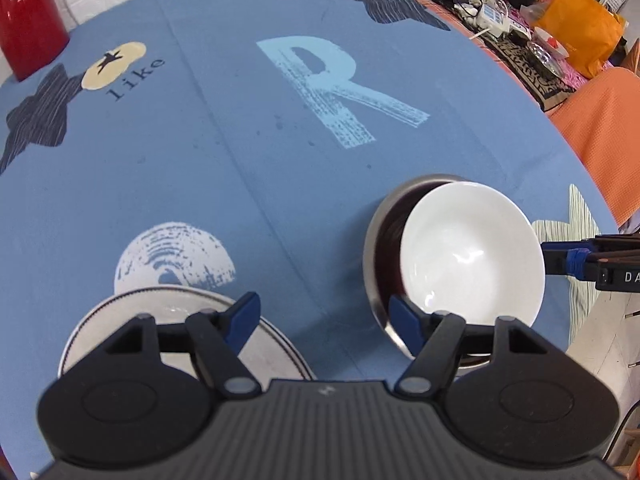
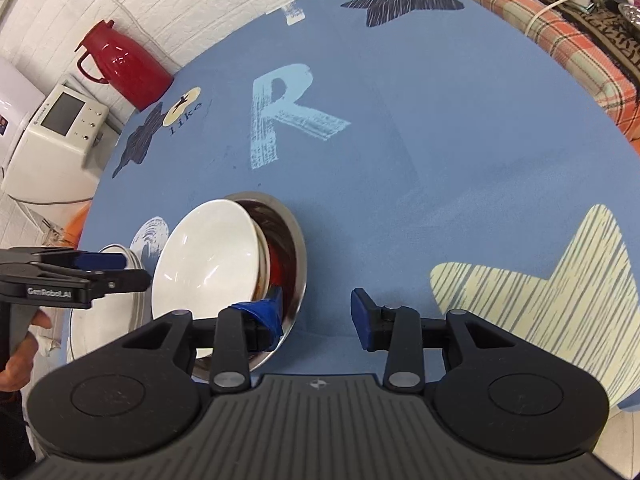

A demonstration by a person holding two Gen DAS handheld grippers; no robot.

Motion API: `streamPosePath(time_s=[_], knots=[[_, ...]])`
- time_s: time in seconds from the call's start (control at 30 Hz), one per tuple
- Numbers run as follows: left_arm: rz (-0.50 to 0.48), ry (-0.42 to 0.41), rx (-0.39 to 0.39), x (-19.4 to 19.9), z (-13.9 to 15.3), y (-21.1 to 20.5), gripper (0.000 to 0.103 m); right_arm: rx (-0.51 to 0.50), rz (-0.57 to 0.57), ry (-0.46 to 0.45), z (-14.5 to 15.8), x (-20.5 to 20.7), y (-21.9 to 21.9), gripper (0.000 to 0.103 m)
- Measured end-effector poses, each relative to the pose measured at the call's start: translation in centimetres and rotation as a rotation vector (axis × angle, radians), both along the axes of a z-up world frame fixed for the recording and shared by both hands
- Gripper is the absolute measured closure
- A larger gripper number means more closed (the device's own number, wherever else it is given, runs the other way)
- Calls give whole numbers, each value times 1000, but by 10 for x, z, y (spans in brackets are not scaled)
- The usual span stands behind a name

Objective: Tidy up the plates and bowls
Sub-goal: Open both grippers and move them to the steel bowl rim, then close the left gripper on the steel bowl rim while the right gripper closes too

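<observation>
Both grippers, left (image 1: pixel 324 314) and right (image 2: pixel 316 312), gape empty. Glossy white bowl (image 2: pixel 208 256) leans tilted inside a steel bowl (image 2: pixel 294 256); a rimmed plate (image 1: pixel 276 340) sits half hidden.

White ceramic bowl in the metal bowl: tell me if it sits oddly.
Yes. The white ceramic bowl is tipped on edge inside the stainless steel bowl, leaning against one side rather than nested flat. Nothing looks spilled or broken.

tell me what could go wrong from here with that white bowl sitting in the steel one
1. The white bowl leans tilted inside the steel bowl, so a nudge could make it slide or clatter.
2. The open right gripper sits close to the steel bowl's rim and could knock it.
</observation>
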State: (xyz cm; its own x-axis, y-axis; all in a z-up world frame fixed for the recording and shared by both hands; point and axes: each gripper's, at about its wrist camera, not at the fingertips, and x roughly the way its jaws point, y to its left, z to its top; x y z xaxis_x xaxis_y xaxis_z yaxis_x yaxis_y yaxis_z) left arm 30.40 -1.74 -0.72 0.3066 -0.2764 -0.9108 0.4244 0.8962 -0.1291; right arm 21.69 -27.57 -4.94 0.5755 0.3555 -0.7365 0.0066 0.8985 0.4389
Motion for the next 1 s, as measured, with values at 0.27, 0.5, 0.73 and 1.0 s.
streamPosePath(time_s=[0.27,0.5,0.73,1.0], knots=[[-17,33,-6,9,-16,-8,32,22,-8,39,-8,12,1,81],[11,48,-61,17,-22,0,32,-11,-10,65,-14,22,5,80],[20,34,-74,14,-23,2,32,-52,-14,72,-16,28,11,76],[24,76,-144,12,-24,3,57,-18,-51,116,-20,30,4,67]])
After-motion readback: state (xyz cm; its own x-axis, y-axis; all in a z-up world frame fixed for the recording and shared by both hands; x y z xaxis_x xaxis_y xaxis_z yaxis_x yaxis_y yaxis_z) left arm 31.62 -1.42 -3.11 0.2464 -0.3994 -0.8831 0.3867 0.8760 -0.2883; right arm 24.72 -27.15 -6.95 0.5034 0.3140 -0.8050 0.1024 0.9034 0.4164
